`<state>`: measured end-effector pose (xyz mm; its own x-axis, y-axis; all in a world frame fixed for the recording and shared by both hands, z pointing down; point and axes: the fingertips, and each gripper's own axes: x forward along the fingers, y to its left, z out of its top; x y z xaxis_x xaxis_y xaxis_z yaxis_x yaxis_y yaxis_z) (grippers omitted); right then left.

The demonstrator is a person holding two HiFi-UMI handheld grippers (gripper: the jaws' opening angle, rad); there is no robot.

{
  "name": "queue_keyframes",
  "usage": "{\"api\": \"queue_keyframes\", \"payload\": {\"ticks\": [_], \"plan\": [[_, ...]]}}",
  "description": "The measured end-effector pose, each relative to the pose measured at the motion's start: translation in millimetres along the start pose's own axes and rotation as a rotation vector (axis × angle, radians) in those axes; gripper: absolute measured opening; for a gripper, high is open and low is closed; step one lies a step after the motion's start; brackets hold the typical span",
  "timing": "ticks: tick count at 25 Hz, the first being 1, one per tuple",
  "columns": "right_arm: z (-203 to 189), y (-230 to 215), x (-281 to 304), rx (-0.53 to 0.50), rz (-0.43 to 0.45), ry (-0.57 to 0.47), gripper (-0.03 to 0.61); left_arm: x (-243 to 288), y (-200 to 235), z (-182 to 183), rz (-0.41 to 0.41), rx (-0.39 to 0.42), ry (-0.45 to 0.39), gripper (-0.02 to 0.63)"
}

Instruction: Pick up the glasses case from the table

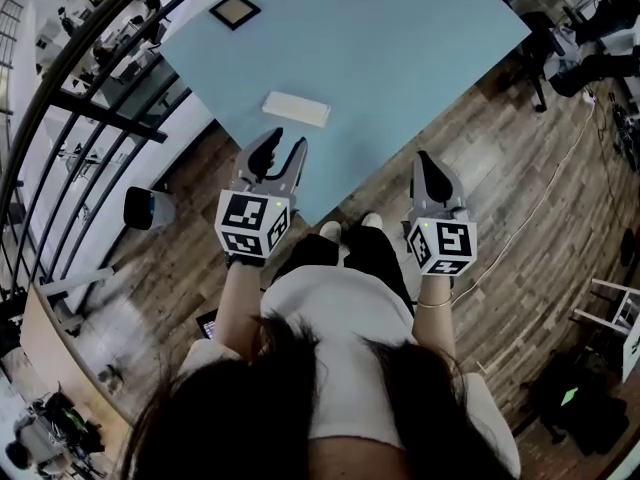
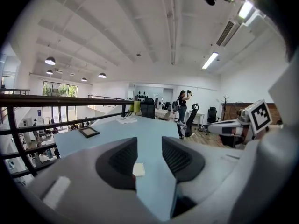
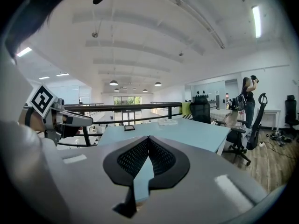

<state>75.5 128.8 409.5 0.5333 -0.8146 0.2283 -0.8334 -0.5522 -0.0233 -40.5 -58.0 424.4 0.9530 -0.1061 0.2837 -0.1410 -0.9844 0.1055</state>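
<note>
The glasses case is a flat cream-white oblong lying on the light blue table, near its front edge. My left gripper hovers just short of the case, at the table's edge, and is open. In the left gripper view the case shows small in the gap of the left gripper, apart from both pads. My right gripper is shut and empty, off to the right beside the table's edge. In the right gripper view the right gripper has its pads meeting, with only the table ahead.
A small black-framed square lies at the table's far left, and white papers at its far end. A dark railing runs along the left. Office chairs and a standing person are beyond the table's right side.
</note>
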Motion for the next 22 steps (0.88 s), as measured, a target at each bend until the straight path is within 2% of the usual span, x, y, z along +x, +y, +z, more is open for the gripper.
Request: {"api": "queue_keyframes", "payload": {"ticks": [7,18,22], "plan": [[0,-9,46,-0.004,0.102,0.009,0.003,17,17,-5,0.095,-0.014,0.019,0.173],[25,-1,176,-0.074,0.431,0.025,0.003,49,71,3,0.394,-0.100,0.006,0.183],[36,1,217,-0.097,0.545,0.031,0.003,66,83,6,0.482,-0.135,0.018,0.214]]}}
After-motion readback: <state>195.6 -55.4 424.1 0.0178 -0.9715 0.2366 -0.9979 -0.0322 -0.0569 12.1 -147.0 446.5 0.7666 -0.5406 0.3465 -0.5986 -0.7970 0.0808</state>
